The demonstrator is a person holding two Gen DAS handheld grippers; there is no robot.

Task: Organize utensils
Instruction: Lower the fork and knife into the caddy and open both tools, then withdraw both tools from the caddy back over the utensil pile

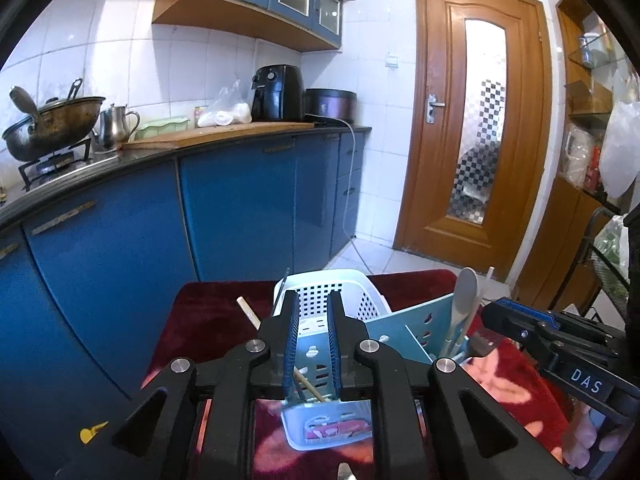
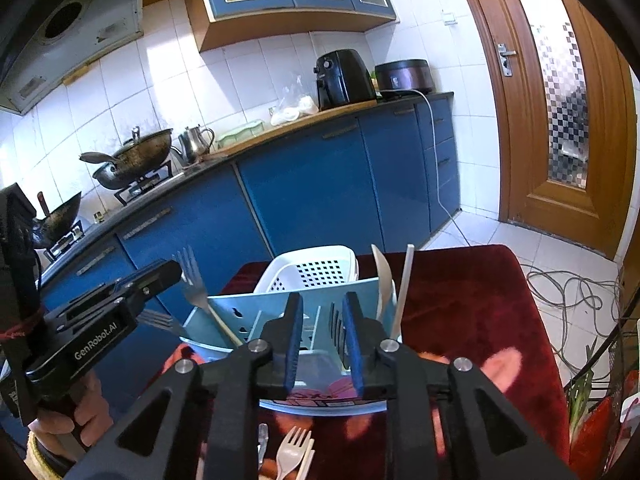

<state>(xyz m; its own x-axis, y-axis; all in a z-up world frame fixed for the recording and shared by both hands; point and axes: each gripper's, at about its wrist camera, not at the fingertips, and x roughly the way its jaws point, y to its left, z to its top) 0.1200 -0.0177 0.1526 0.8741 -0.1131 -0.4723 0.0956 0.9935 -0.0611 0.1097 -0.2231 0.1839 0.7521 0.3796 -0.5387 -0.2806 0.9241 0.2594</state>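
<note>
A light blue utensil holder (image 2: 276, 304) with compartments stands on the red cloth, a white perforated basket (image 2: 316, 268) behind it. It holds a metal fork (image 2: 192, 276), a wooden chopstick (image 2: 224, 326), a pale spoon (image 2: 384, 276) and a white stick (image 2: 404, 284). My left gripper (image 1: 314, 300) is open above the holder (image 1: 412, 324), with a chopstick (image 1: 308, 388) between its fingers low down, not pinched. My right gripper (image 2: 322, 300) is open and empty just above the holder. A white plastic fork (image 2: 292, 452) lies on the cloth under it.
The red cloth (image 2: 472, 304) covers the table. Blue kitchen cabinets (image 1: 240, 208) with a stove, woks and appliances stand behind. A wooden door (image 1: 472, 120) is at the right. Cables (image 2: 572, 292) lie on the floor. The other gripper's body (image 1: 560, 344) is close on the right.
</note>
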